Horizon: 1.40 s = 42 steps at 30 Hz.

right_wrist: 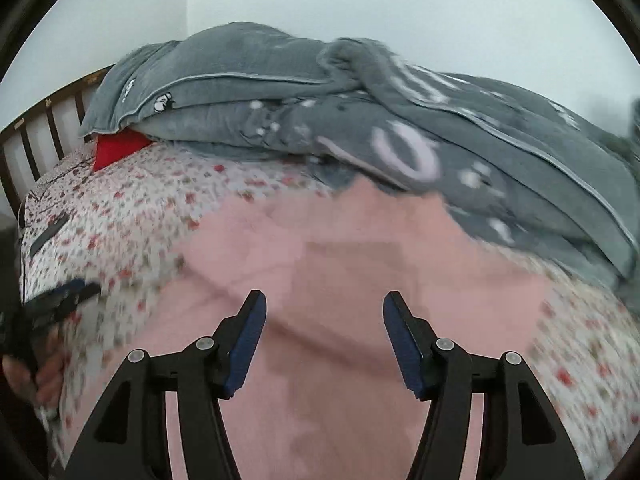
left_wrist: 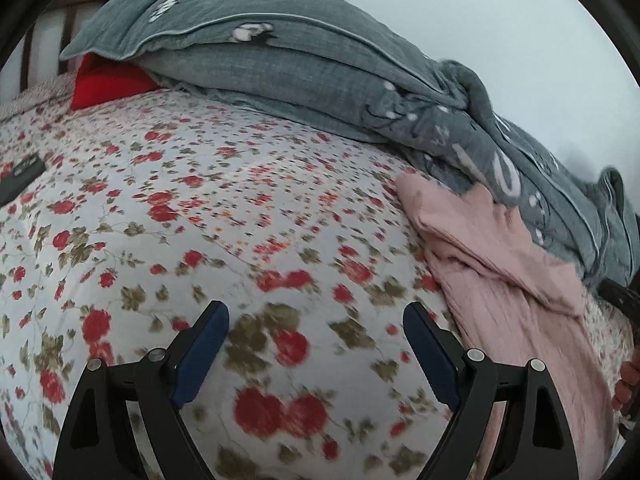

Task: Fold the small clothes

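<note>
Here, label by label:

Bed: a sheet [left_wrist: 208,216] printed with red flowers and olive leaves on white covers the mattress in both views.

Garment: a pink ribbed garment [left_wrist: 508,276] lies rumpled on the sheet. In the left wrist view it sits at the right side of the bed, its far edge touching the grey quilt. In the right wrist view it fills the middle of the frame, badly blurred, so its folds are hard to read.

Left gripper [left_wrist: 316,316]: jaws spread wide over bare flowered sheet, with nothing between the 2 blue pads. The garment lies just beside its right finger.

Right gripper [right_wrist: 324,304]: jaws parted, with a clear gap between the blue pads. It hangs over the pink garment and no cloth is pinched between the pads; the fabric shows only behind and below them.

Quilt: a grey quilt [left_wrist: 280,52] with pale piping and white printed marks is heaped along the far edge of the bed, against a pale wall.

Cushion: a red cushion [left_wrist: 108,84] pokes out from under the left end of the quilt.

Headboard: dark wooden slats [right_wrist: 52,128] stand at the far left.

Dark item: a flat black object [left_wrist: 22,176] lies on the sheet at the left edge; too small to identify.

Person: fingers [left_wrist: 626,384] show at the right edge of the left wrist view.
</note>
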Available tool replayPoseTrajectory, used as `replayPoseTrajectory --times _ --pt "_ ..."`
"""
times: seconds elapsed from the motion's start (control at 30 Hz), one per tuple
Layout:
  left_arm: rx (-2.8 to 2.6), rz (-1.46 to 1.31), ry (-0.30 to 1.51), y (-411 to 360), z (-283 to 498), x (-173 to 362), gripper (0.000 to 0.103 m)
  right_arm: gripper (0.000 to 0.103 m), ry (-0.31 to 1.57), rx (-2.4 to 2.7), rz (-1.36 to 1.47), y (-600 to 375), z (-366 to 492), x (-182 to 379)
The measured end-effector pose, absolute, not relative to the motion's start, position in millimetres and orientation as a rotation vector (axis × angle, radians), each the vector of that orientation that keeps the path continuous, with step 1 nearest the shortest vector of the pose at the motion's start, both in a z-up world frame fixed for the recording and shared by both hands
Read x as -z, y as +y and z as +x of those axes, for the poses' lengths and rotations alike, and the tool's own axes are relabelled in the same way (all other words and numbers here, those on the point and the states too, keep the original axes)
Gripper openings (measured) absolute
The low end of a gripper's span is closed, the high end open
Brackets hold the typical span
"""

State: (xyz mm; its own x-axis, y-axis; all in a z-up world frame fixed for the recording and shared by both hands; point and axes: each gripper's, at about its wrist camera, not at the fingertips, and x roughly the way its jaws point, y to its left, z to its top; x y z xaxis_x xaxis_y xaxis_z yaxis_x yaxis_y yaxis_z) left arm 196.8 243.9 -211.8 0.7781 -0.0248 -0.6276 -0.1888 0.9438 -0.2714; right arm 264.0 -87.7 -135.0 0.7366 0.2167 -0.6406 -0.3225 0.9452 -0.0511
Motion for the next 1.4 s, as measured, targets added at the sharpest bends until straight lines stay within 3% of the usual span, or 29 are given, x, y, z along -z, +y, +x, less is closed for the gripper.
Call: replayPoseTrajectory --times 0.23,0.33,0.57,0.87,1.0,1.07,1.1,1.17,1.2,1.23,1.4 --pt "-0.124 -0.283 0.678 220 173 195 0.079 0.059 0.706 -0.087 0.026 -185 191 150" --pt "-0.112 -0.236 0.674 209 156 184 0.079 0.053 0.746 -0.085 0.088 -211 163 162" --pt "-0.04 -0.188 0.694 189 106 175 0.079 0.052 0.793 -0.129 0.179 -227 106 181" --pt "0.114 -0.204 0.834 159 63 216 0.079 0.052 0.855 -0.224 0.216 -192 64 214" --pt "0.116 -0.195 0.848 147 59 225 0.077 0.039 0.825 -0.174 0.143 -177 52 228" --pt "0.111 -0.17 0.846 142 59 225 0.068 0.027 0.822 -0.191 0.155 -174 51 231" --pt "0.108 -0.171 0.847 141 60 224 0.059 0.02 0.827 -0.196 0.171 -174 52 233" --pt "0.102 -0.193 0.842 141 59 221 0.035 0.012 0.823 -0.208 0.198 -175 53 234" --pt "0.099 -0.201 0.846 141 59 220 0.019 0.011 0.82 -0.209 0.211 -175 54 235" --pt "0.098 -0.209 0.855 141 60 220 0.009 0.011 0.817 -0.212 0.228 -176 52 235" --pt "0.125 -0.244 0.829 147 54 214 0.007 0.009 0.795 -0.239 0.275 -187 45 227"
